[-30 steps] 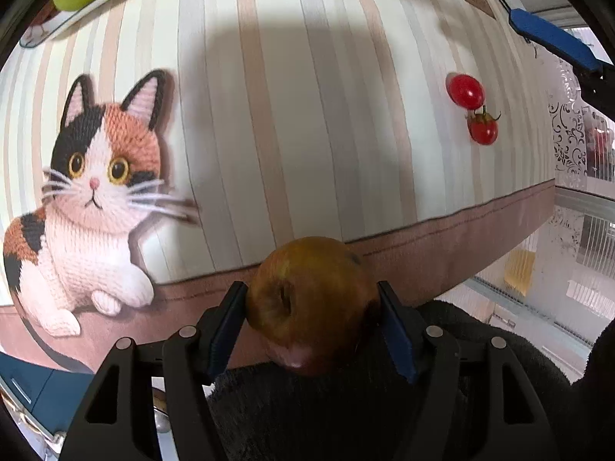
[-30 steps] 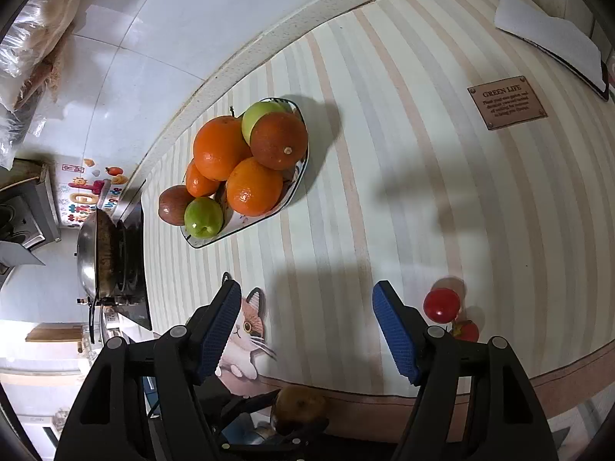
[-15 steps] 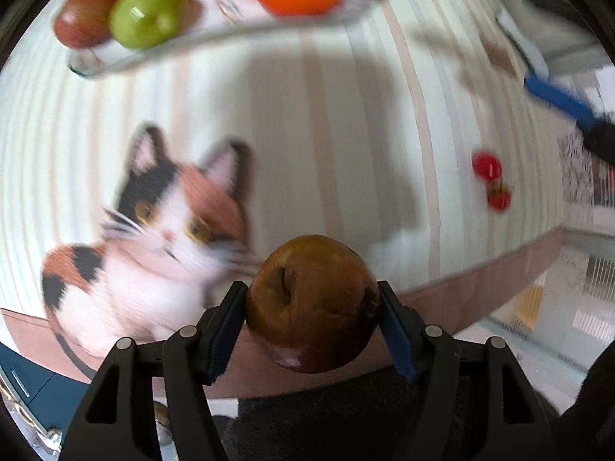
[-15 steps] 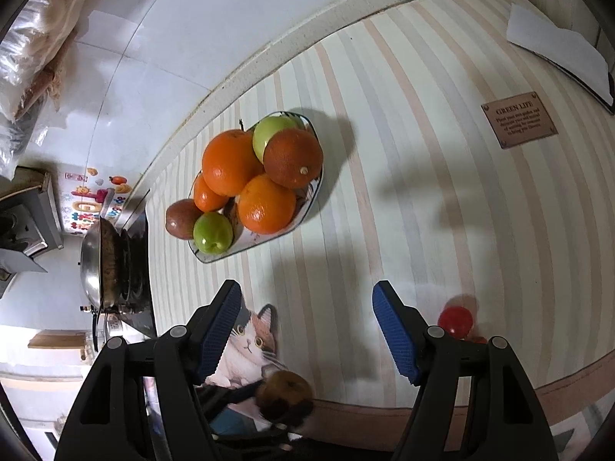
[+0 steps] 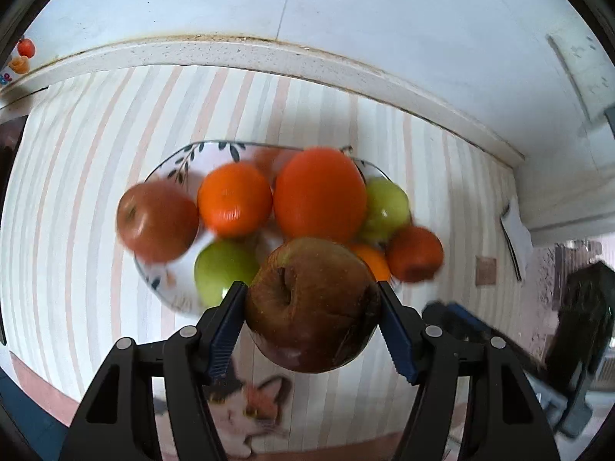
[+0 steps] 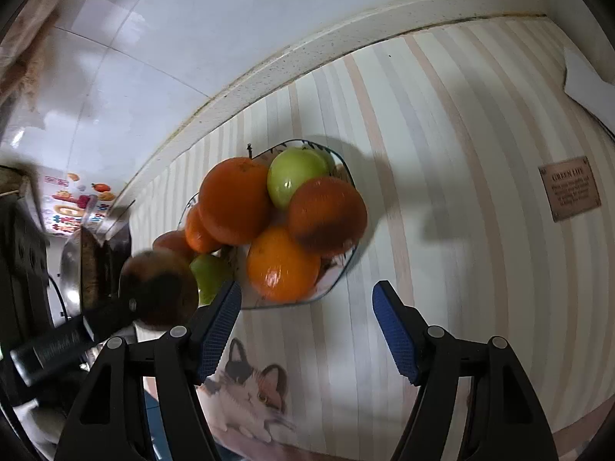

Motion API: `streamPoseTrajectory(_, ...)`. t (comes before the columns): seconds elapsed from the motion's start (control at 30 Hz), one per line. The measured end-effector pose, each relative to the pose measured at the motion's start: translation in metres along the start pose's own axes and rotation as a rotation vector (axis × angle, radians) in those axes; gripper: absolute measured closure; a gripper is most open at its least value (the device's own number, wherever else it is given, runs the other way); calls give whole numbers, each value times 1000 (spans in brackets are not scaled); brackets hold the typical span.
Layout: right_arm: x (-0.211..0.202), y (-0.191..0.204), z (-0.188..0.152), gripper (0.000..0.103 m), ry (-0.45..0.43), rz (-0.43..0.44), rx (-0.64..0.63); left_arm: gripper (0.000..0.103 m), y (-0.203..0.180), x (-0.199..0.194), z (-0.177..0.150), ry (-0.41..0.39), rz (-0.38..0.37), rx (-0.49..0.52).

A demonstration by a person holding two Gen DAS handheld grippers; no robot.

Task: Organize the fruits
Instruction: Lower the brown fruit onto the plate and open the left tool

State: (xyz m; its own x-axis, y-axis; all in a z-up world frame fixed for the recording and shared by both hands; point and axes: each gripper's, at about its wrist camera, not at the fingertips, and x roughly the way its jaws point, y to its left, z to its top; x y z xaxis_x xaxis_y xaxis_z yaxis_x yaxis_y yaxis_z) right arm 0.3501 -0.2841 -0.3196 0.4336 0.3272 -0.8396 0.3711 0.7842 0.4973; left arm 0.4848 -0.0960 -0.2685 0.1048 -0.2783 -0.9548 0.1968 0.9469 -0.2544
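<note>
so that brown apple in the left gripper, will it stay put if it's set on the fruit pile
Probably not. The brown apple is round, so it may roll off the heaped oranges in the plate. Its wrinkled skin suggests softness, so the left gripper could bruise it. The gap beside the green apple looks safer.

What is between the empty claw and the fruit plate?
Only bare striped cloth between the open right gripper and the fruit plate, in the right wrist view.
</note>
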Motion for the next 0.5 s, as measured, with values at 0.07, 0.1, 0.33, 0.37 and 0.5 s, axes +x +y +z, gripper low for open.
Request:
streamPoseTrajectory(0.07,6,1,4,29,3,-11,3,38,-3,22,2,34,37,16)
streamPoseTrajectory(0.1,10,1,6,29,5,-20,2,38,-4,32,1,52,54,17)
streamPoseTrajectory(0.33,21,-5,11,29,14,-42,19,36,-18,48,-8,39,102,61)
streamPoseTrajectory(0.37,20,-5,11,29,12,-44,19,36,-16,53,-10,44,105,57)
streamPoseTrajectory(0.5,10,-6,1,29,25,-15,-8,36,-12,40,-18,23,72,42)
